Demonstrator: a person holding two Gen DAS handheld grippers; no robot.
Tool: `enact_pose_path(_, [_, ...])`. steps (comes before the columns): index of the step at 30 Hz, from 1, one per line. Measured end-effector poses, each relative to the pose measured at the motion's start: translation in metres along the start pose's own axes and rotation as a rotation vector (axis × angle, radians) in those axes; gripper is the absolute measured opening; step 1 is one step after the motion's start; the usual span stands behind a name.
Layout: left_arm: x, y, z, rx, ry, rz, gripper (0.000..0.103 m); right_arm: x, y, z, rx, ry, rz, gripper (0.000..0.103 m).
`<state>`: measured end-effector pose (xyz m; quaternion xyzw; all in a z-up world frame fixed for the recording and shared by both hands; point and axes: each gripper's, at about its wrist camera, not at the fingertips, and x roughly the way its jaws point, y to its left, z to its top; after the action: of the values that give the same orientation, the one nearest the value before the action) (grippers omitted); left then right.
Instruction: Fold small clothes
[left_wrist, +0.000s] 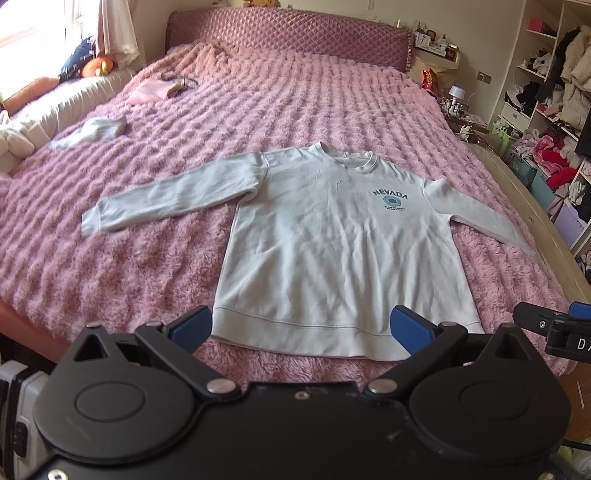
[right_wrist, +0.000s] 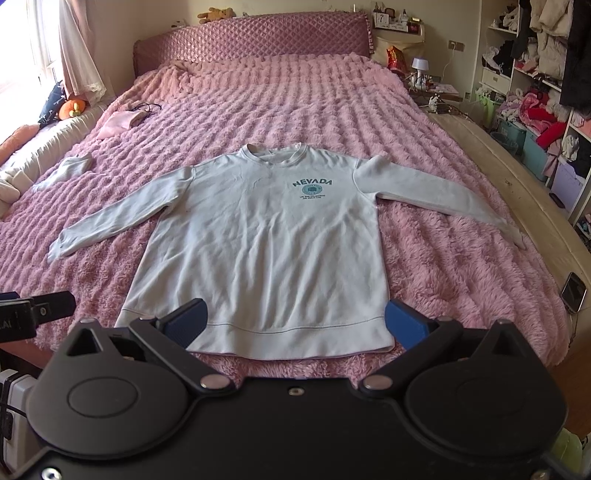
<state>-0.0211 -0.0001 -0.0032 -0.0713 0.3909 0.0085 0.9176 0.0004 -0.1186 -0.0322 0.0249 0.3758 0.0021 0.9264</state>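
Observation:
A pale sweatshirt (left_wrist: 332, 251) with a green NEVADA print lies flat and face up on the pink fluffy bedspread (left_wrist: 147, 258), both sleeves spread out to the sides. It also shows in the right wrist view (right_wrist: 266, 251). My left gripper (left_wrist: 303, 326) is open and empty, held above the foot of the bed just short of the hem. My right gripper (right_wrist: 293, 321) is open and empty, also just short of the hem. Each gripper shows at the edge of the other's view: the right one (left_wrist: 554, 325) and the left one (right_wrist: 33, 310).
A small pale garment (left_wrist: 96, 131) and a pink pouch (left_wrist: 155, 90) lie on the bed's far left. A quilted headboard (left_wrist: 288, 33) stands at the back. Cluttered shelves (left_wrist: 554, 110) line the right wall. A phone (right_wrist: 573, 291) lies at the bed's right edge.

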Motion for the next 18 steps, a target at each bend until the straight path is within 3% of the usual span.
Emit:
enact_pose_path(3, [0.013,0.01,0.005,-0.029,0.011,-0.019,0.103,0.012,-0.001,0.007,0.002,0.002,-0.018,0.103])
enact_pose_path(6, [0.031,0.03,0.014,-0.095,0.014,-0.085,0.103,0.026,-0.003,0.017,0.008,-0.019,-0.015,0.103])
enact_pose_path(10, [0.062,0.072,0.033,-0.225,-0.006,-0.169,0.103,0.049,-0.007,0.035,0.022,-0.066,0.056,0.103])
enact_pose_path(13, [0.092,0.121,0.046,-0.37,-0.08,-0.203,0.103,0.073,-0.004,0.047,0.033,-0.087,0.096,0.103])
enact_pose_path(16, [0.124,0.182,0.051,-0.565,-0.191,-0.179,0.103,0.101,0.0,0.054,0.033,-0.094,0.142,0.103])
enact_pose_path(18, [0.15,0.224,0.056,-0.645,-0.212,-0.156,0.103,0.121,0.002,0.058,0.05,-0.065,0.163,0.103])
